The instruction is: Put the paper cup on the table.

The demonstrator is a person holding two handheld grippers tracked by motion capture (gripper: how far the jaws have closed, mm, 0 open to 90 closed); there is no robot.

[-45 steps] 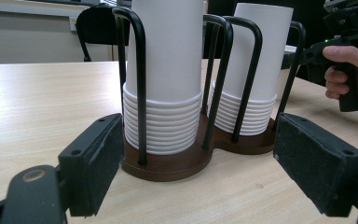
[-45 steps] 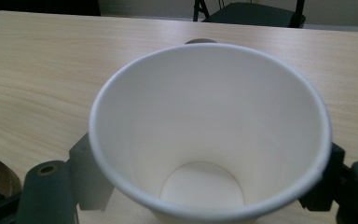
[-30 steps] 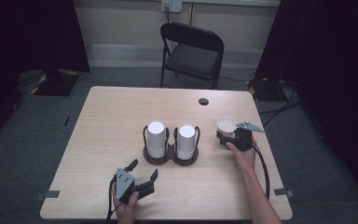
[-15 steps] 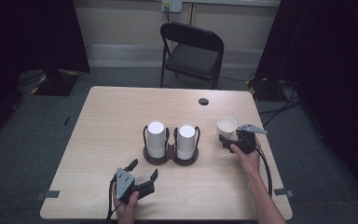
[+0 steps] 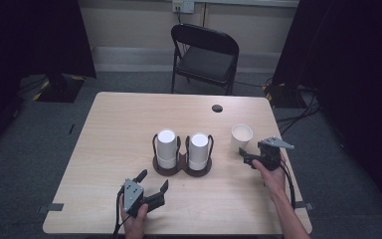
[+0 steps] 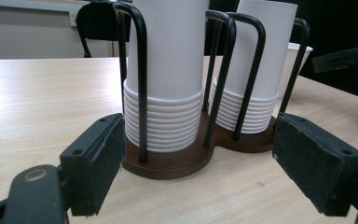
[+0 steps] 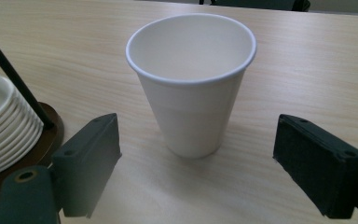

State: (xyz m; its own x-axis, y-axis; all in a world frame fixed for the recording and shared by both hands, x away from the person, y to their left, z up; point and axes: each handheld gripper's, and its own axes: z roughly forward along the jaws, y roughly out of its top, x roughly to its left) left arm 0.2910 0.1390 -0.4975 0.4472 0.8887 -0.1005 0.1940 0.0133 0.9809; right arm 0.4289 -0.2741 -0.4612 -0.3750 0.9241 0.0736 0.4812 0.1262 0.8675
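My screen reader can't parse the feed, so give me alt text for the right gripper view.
A single white paper cup stands upright and empty on the pale wooden table, centred ahead of the open right gripper, whose two black fingers flank it without touching. At the left edge sits part of the dark brown wire-framed cup holder with stacked white cups.

A single white paper cup (image 7: pixel 191 79) stands upright and empty on the pale wood counter (image 5: pixel 129 129), mouth up, its rolled rim intact. It sits apart from, and to the right of, a brown two-well cup holder (image 5: pixel 183 167) with black wire loops, which carries two stacks of upturned white cups (image 5: pixel 167 148) side by side near the counter's middle.
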